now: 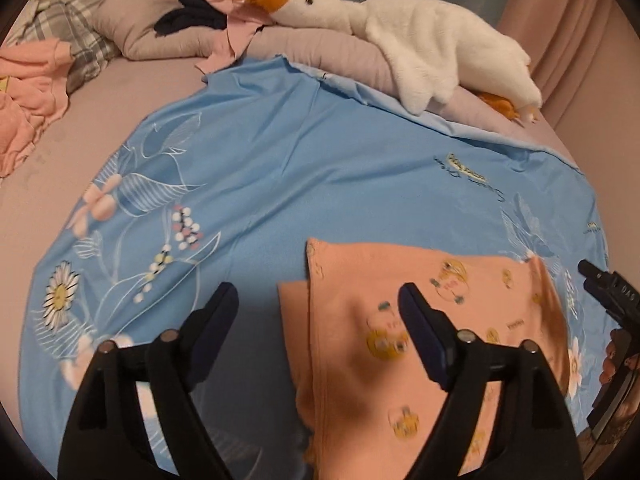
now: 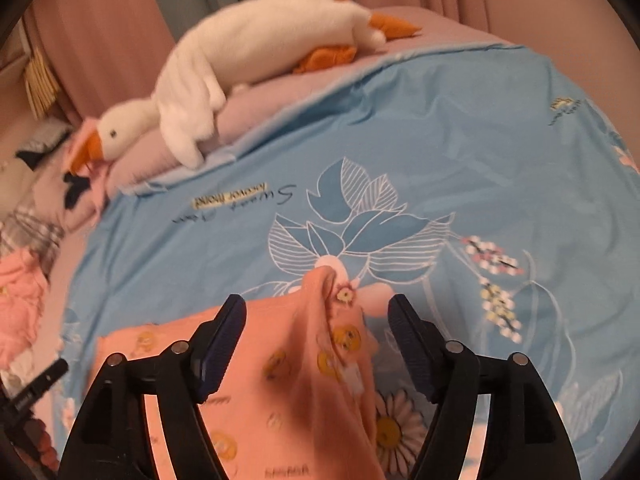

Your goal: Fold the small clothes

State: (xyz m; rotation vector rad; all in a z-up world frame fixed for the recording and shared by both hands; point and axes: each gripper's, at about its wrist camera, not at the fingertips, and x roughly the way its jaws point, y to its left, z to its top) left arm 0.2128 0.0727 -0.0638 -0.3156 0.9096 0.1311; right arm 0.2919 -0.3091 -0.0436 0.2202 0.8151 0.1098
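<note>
Peach folded garment (image 1: 420,320) lies flat on the blue floral sheet (image 1: 280,152), long axis running toward the goose plush (image 1: 420,36); left tool (image 1: 316,304) and right tool (image 2: 316,316) both spread, empty, straddling its left and right edges.

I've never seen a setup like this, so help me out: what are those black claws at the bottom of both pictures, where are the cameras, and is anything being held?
Each claw is a hand-held two-finger gripper; a person carries one in each hand, with a wide-angle camera on it looking along the fingers. One picture comes from the left gripper, the other from the right gripper. Both are open and hold nothing. Beneath them a peach garment with small cartoon prints lies on a blue flowered sheet spread over a bed. A white plush goose lies along the far edge, and more peach clothes lie in a heap at the side.
</note>
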